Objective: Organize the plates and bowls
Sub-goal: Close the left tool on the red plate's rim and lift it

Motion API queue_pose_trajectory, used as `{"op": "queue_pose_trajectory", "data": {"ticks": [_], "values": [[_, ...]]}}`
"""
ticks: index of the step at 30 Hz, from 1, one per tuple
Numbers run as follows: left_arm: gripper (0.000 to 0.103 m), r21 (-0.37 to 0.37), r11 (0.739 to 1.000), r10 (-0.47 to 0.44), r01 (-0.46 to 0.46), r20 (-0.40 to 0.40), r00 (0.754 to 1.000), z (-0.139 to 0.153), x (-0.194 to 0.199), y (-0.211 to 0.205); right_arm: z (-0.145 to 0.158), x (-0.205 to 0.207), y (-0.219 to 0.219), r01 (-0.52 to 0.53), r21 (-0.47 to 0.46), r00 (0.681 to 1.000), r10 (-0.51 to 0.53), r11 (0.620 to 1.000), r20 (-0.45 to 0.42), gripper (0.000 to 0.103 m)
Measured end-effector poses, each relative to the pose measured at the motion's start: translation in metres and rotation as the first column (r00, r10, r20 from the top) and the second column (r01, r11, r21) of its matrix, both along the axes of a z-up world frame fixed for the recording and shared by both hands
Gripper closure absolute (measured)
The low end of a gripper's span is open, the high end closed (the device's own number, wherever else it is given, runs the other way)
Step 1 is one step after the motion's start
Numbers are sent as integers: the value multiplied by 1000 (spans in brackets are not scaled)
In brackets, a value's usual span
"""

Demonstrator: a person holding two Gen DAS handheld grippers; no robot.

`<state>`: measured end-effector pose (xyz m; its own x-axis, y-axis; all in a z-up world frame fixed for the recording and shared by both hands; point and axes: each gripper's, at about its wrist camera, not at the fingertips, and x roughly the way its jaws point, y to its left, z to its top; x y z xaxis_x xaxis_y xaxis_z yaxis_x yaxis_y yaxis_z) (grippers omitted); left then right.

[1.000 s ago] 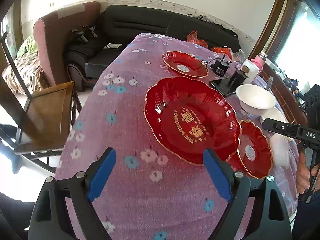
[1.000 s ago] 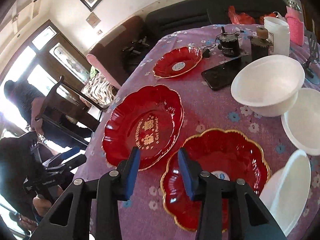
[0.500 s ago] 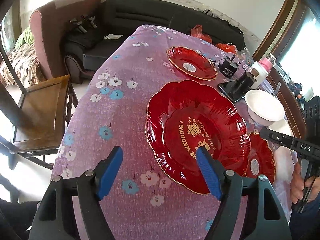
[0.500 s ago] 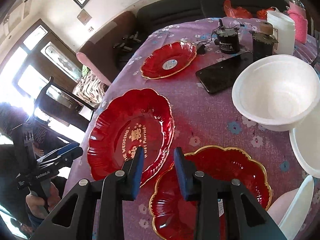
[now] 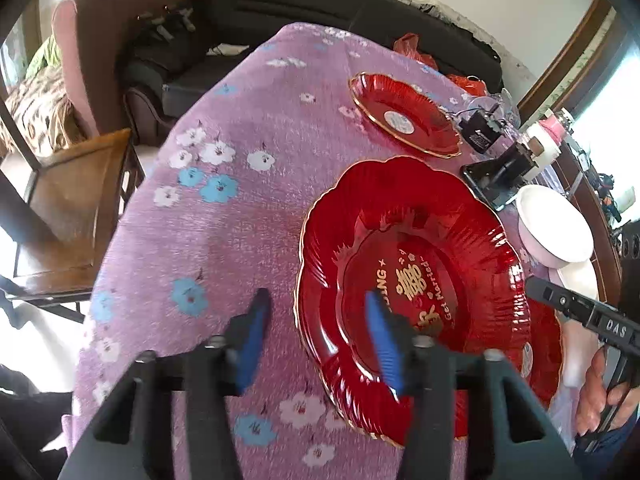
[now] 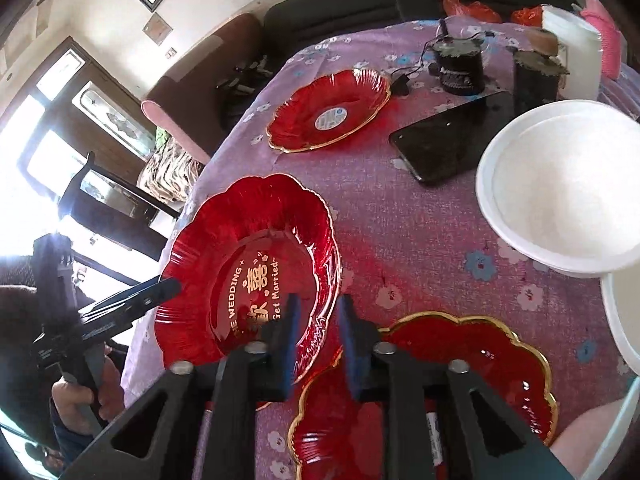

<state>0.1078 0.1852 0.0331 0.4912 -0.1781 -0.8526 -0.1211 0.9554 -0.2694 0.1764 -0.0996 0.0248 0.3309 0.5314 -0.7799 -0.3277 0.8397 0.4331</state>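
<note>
Left wrist view: my left gripper (image 5: 316, 336) stands open, its blue pads straddling the scalloped, gold-trimmed near edge of the large red plate (image 5: 412, 280) at centre frame; I cannot tell whether they touch it. The glossy ribbed plate lies on the purple floral tablecloth (image 5: 224, 216). A smaller red plate (image 5: 404, 114) sits upper right, a smooth white bowl (image 5: 554, 228) at right. In the right wrist view, my right gripper (image 6: 318, 332) is slightly parted over the big plate's right rim, beside another red plate (image 6: 472, 384) at lower right.
</note>
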Motion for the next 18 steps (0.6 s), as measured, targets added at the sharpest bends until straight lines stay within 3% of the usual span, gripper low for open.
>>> {"op": "queue_pose_trajectory", "data": {"ticks": [4, 18], "values": [[75, -32, 999, -3, 3, -11, 1000, -10, 6, -1, 1, 0, 4, 5, -25, 1000, -5, 1000, 19, 92], [80, 20, 1000, 12, -12, -7, 1000, -9, 3, -5, -6, 6, 4, 32, -44, 999, -32, 998, 17, 92]]}}
